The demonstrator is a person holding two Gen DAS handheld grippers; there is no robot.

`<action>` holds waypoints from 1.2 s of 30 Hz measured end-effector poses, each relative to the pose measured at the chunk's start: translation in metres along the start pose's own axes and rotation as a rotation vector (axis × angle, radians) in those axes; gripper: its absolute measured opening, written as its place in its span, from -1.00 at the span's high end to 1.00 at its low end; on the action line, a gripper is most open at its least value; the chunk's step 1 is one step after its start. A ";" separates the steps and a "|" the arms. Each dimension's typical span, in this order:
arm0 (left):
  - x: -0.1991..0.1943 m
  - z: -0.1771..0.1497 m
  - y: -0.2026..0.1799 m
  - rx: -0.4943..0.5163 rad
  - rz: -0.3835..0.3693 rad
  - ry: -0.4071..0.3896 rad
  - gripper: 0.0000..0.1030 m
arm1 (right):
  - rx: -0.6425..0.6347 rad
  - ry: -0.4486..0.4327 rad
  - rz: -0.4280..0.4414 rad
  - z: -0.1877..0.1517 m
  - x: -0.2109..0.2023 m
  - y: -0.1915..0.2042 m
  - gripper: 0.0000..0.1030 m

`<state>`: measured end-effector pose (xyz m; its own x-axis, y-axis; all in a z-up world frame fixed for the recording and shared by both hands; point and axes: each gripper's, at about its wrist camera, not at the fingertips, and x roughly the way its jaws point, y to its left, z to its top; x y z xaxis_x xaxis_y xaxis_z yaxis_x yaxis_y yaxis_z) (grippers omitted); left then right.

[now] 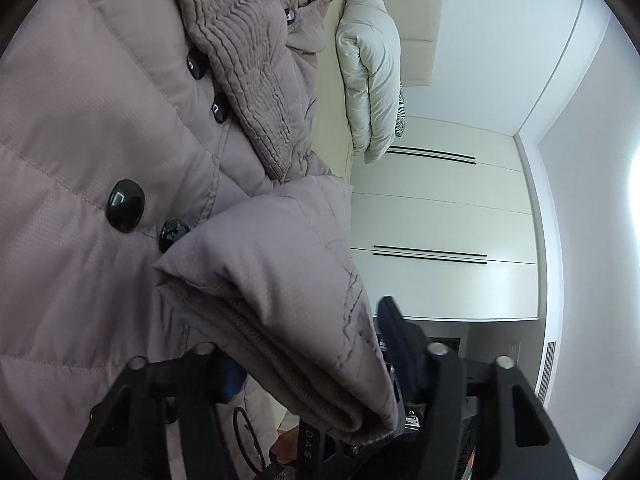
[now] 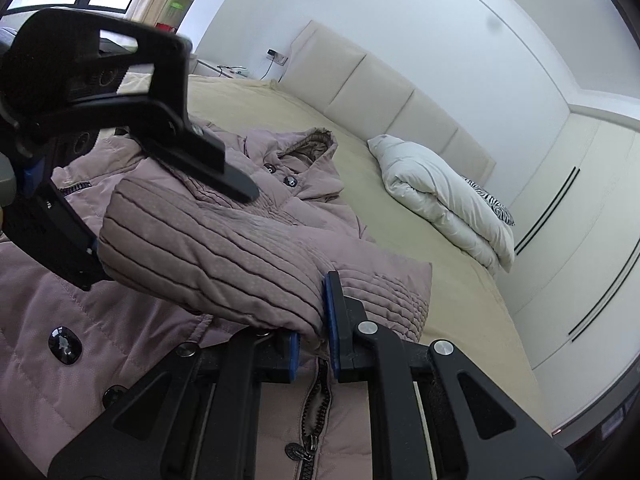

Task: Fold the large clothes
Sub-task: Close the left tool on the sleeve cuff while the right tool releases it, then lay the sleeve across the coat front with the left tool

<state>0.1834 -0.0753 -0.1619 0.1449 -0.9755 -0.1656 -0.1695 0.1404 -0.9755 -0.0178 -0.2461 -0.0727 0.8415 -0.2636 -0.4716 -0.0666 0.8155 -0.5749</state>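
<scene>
**Both grippers on the coat sleeve, coat spread on bed**

Going L to R. Far left in the right wrist view I see my left gripper (image 2: 96, 216), black w/ blue pads, clamped on the cuff end of the mauve sleeve (image 2: 208, 248). In its own cam the left gripper (image 1: 304, 364) has a folded, zip-edged bit of that sleeve (image 1: 280, 300) between its fingers (image 1: 394, 336); the left-hand finger is mostly hidden behind the fabric, so the grip reads as clenched on the sleeve.

The puffer coat (image 2: 80, 320) lies spread on the bed (image 2: 400, 208), filling the near-left of both views. Coat (image 1: 80, 140) shows black buttons (image 1: 125, 211) down the front and a ribbed, gathered panel running up toward the hood (image 2: 316, 140) at the far end. The sleeve is lifted off the coat body and spans across it, between the two grippers.

Centre-near: right gripper (image 2: 314, 344) pinches the other end of the sleeve, blue pads closed on the fabric edge. Front zip (image 2: 316, 408) w/ a round pull sits just below the fingers.

Right of the coat: bare beige bed sheet, then a folded white duvet (image 2: 448, 200) against the padded headboard (image 2: 384, 92), w/ a zebra-print pillow (image 2: 496, 206) tucked behind it. Far right: white wardrobe doors (image 2: 580, 248) w/ dark slot handles.
</scene>
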 end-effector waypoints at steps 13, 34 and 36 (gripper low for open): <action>-0.067 0.062 -0.104 0.322 0.175 -0.183 0.62 | 0.430 0.053 0.348 -0.018 0.011 -0.050 -0.34; -0.105 0.209 -0.058 0.421 0.676 -0.332 0.57 | 1.614 0.186 0.823 -0.118 0.207 -0.168 -0.35; -0.108 0.213 -0.047 0.404 0.677 -0.335 0.54 | 1.610 0.169 0.804 -0.107 0.217 -0.176 -0.35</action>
<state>0.3831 0.0595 -0.1286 0.4288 -0.5670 -0.7033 0.0275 0.7863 -0.6172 0.1186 -0.5016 -0.1457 0.8049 0.4449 -0.3926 0.2293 0.3771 0.8974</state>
